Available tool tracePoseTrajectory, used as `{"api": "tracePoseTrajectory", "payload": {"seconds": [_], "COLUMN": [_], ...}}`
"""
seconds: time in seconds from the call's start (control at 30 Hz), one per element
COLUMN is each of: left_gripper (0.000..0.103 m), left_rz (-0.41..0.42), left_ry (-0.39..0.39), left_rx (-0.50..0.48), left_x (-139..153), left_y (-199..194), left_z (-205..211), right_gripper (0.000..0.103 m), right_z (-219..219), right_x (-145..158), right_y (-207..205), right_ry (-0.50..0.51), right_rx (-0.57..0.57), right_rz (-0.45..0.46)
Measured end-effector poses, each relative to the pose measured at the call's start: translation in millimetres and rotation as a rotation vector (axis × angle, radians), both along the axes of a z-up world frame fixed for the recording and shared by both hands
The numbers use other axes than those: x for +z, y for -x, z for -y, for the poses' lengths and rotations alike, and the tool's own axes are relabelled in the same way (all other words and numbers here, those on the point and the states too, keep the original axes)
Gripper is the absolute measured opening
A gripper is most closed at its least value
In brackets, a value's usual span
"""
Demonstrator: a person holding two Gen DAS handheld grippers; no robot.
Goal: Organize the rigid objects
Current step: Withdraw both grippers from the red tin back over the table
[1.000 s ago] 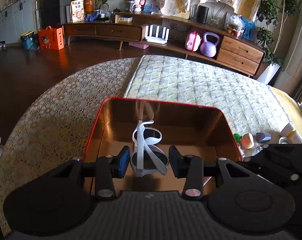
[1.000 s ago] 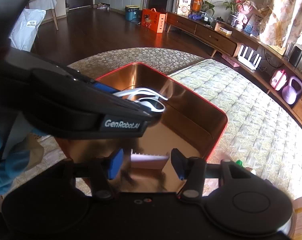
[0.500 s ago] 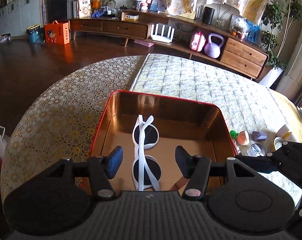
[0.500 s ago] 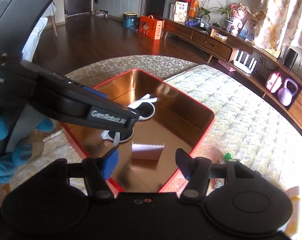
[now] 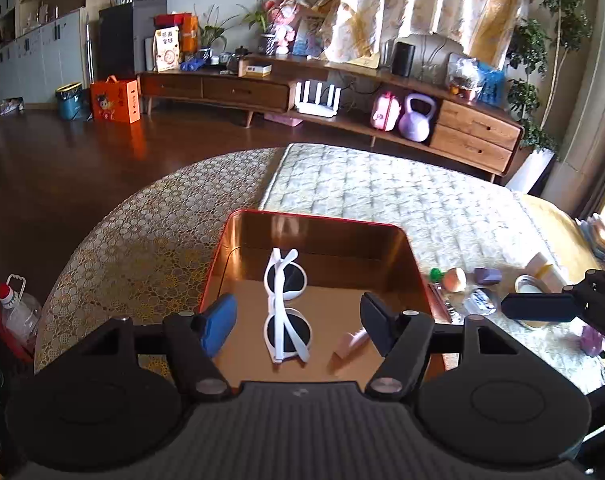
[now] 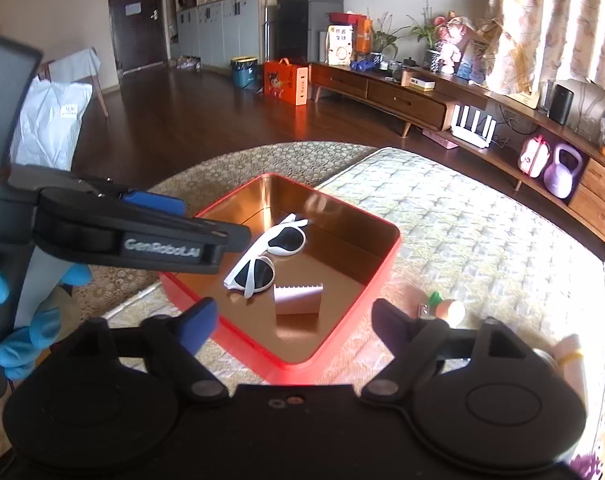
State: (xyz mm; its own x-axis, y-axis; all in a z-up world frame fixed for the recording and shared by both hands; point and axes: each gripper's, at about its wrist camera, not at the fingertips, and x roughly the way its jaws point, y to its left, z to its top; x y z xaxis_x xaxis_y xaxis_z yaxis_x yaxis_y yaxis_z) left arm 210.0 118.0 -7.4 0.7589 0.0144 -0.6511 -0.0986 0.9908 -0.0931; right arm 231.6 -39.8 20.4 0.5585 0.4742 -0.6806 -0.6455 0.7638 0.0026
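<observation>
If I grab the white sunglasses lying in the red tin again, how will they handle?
The sunglasses look like thin moulded plastic, so probably light and fairly stiff. Their arms are folded and crossed, so a pinch there may make them splay or twist. The glossy frame lying flat on the tin's smooth floor would likely slide if nudged.

Tin box [image 6: 382,258]: metal, red lacquer outside, coppery mirror-gloss inside.
Sunglasses [image 5: 284,306]: smooth white plastic frame, dark glossy lenses.
Small comb-edged piece [image 6: 298,298]: pale pink, matt, looks plastic.
Tablecloth [image 5: 134,248]: lace-patterned cloth, gold sheen, rough weave.
Quilted runner [image 5: 382,196]: padded cloth, matt.
Left gripper [image 5: 294,322]: matt black plastic, one blue rubbery pad.
Right gripper [image 6: 290,322]: matt black plastic.
Glove [image 6: 18,344]: thin blue, smooth.
Floor [image 6: 174,120]: dark wood, polished.
</observation>
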Motion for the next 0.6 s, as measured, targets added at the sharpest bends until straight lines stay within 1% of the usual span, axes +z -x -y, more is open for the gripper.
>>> {"api": "tracePoseTrajectory", "payload": {"seconds": [0.03,0.07,0.13,0.2,0.33,0.47,0.6], "left_gripper": [0.074,0.075,0.076,0.077,0.082,0.083,0.083], "left_rz": [0.007,0.014,0.026,0.036,0.054,0.066,0.072], "left_ry": [0.0,0.0,0.007,0.016,0.018,-0.004,-0.008], "left_rx": [-0.002,-0.004,-0.011,-0.021,-0.035,-0.056,-0.078], "left_x": [2,4,8,11,15,15,12], "left_y": [4,8,15,21,33,43,52], "left_z": [1,3,7,12,24,42,58], "right_gripper": [0.09,0.091,0.098,0.102,0.103,0.103,0.103], "right_z": [5,10,20,29,51,75,104], "right_x": [2,4,8,11,15,16,15], "right_y": [3,6,11,16,26,30,36], "right_ry": [-0.009,-0.018,-0.036,-0.056,-0.077,-0.108,-0.122], "right_rx": [-0.007,-0.012,-0.03,-0.041,-0.066,-0.112,-0.156], "right_rz": [-0.001,-0.002,-0.006,-0.007,0.009,0.01,0.018]}}
